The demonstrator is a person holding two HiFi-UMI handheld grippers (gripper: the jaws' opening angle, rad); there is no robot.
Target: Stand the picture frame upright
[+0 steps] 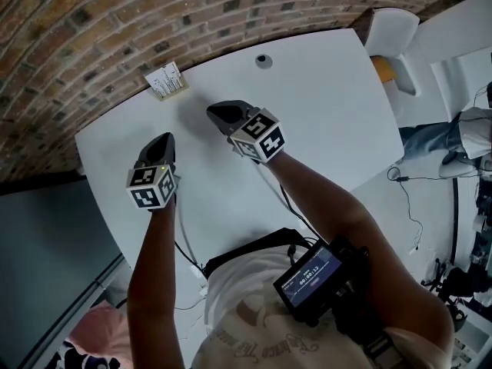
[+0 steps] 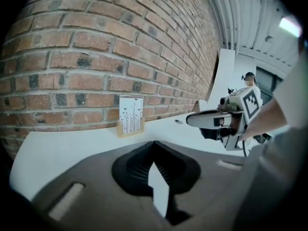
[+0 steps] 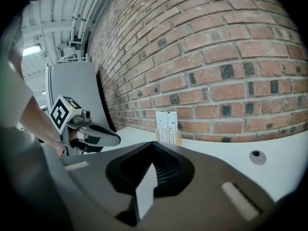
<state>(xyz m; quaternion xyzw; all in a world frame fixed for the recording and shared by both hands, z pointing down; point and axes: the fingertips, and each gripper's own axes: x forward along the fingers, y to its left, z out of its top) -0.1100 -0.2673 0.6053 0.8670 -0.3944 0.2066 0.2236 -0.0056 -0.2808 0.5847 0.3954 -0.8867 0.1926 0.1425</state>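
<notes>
On the head view I am seeing the left gripper point(image 1: 161, 146) and the right gripper point(image 1: 224, 114) hanging over the white counter point(image 1: 330, 121), and their bodies are covering the jaws. The picture frame point(image 1: 167, 81) is standing at the far edge by the brick wall point(image 1: 92, 21), too small to read. The left gripper view is showing its jaws pressed together and empty, with the frame upright in a wooden base beyond. The right gripper view is showing the same, plus a round grommet point(image 3: 257, 156).

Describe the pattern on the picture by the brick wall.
The picture frame: white, thin dark vertical lines and flecks; clearest in the left gripper view.
</notes>
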